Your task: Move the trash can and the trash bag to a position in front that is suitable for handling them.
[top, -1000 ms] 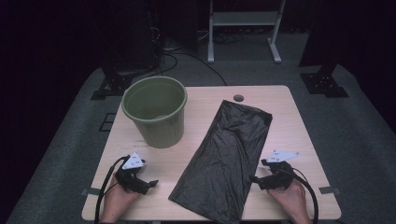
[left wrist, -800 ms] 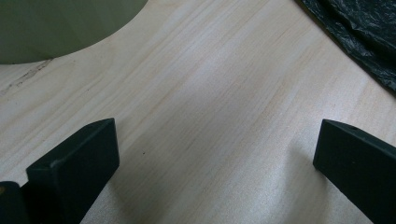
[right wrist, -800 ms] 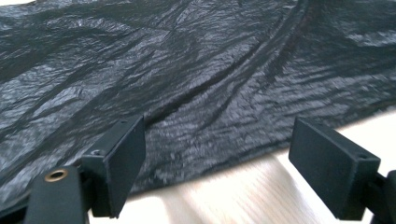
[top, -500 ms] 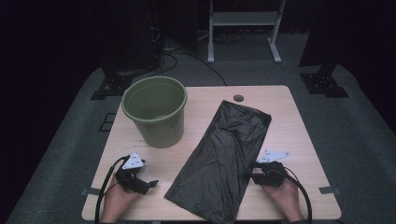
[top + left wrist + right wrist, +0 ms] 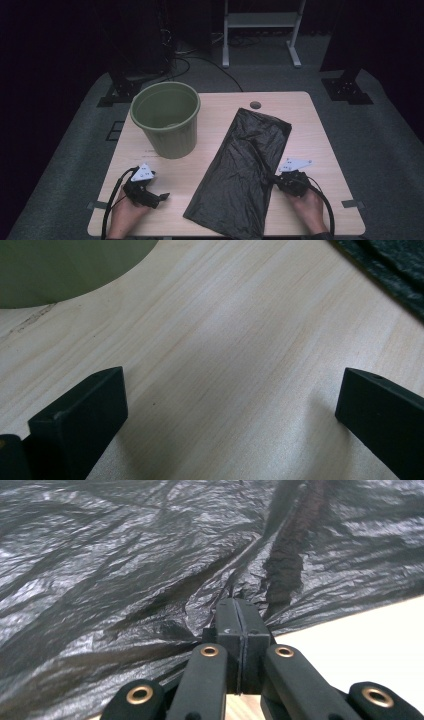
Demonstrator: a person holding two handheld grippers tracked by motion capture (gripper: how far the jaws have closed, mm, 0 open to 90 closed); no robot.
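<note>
While the right gripper [image 5: 239,630] has just been closing and now pinches the edge of the black bag [image 5: 240,170] lying flat on the table [image 5: 310,120], thin plastic could slip or tear when lifted; the left gripper [image 5: 225,405] rests open, empty.

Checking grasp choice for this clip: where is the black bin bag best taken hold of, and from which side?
At its right long edge, from the right. The black bin bag lies flat on the table, so only a thin edge can be pinched. The right claw has just been closing and is shut on that edge, film bunching at its tips.
</note>
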